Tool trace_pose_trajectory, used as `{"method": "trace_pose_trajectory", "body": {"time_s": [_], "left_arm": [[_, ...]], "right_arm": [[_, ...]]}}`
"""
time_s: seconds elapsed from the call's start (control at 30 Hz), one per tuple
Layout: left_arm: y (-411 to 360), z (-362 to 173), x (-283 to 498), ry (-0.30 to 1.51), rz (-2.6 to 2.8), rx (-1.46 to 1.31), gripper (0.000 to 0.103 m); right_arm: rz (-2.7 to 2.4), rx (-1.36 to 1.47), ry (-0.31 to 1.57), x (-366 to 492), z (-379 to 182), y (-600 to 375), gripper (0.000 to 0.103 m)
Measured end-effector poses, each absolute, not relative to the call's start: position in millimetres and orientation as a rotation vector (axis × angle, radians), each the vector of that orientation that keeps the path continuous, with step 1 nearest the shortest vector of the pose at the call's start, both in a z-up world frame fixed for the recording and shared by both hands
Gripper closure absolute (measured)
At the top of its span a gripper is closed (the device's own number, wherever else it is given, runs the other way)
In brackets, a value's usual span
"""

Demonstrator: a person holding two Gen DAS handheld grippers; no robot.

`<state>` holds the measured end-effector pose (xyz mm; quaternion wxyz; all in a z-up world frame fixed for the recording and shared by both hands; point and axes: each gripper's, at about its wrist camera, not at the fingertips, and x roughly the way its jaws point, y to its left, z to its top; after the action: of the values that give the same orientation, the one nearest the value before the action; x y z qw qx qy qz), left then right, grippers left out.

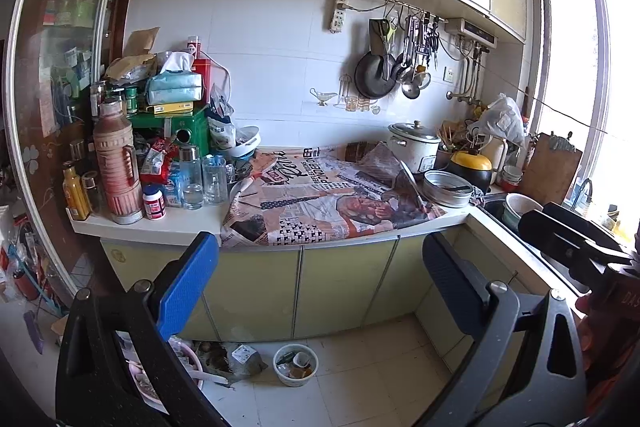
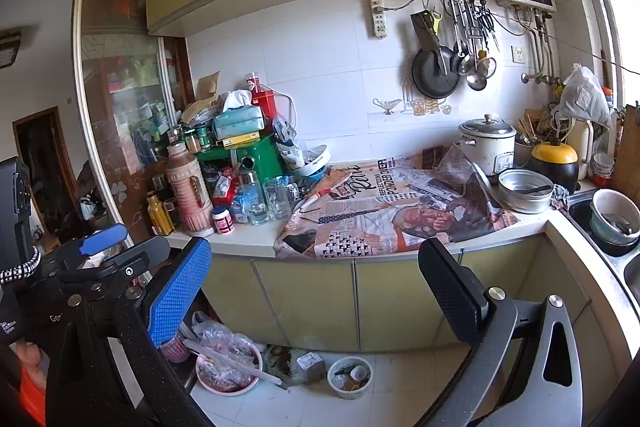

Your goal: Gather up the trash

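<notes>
left gripper [image 1: 320,279]: knurled pads apart, empty | right gripper [image 2: 316,287]: jaws apart, empty | floor: round white bowl [image 2: 350,376] of scraps, possibly bottles | pink basin [image 2: 229,371], crinkled plastic

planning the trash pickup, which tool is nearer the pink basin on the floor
Left. The left tool hangs almost over the pink basin; the right tool is off to the basin's right.

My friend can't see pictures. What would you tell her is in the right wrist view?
The open right gripper points at a cluttered kitchen counter with a newspaper spread on it. Bottles, jars and boxes pile up at the left, a rice cooker stands at the right, and pans hang on the wall. On the floor below sit a pink basin and a white bowl of scraps.
</notes>
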<state>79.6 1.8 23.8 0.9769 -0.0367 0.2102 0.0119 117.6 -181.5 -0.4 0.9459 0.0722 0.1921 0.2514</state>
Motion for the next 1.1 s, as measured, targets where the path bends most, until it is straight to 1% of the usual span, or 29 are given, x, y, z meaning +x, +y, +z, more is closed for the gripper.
{"method": "trace_pose_trajectory", "body": {"time_s": [0.63,1.1], "left_arm": [[-3.4,24.8,81.9,0.411,0.017,-0.084,0.001],[-13.9,22.7,87.3,0.434,0.007,-0.09,0.001]], "right_arm": [[0.496,0.143,0.401,118.8,0.0,-191.1,0.0],[0.487,0.138,0.399,118.2,-1.0,-192.5,0.0]]}}
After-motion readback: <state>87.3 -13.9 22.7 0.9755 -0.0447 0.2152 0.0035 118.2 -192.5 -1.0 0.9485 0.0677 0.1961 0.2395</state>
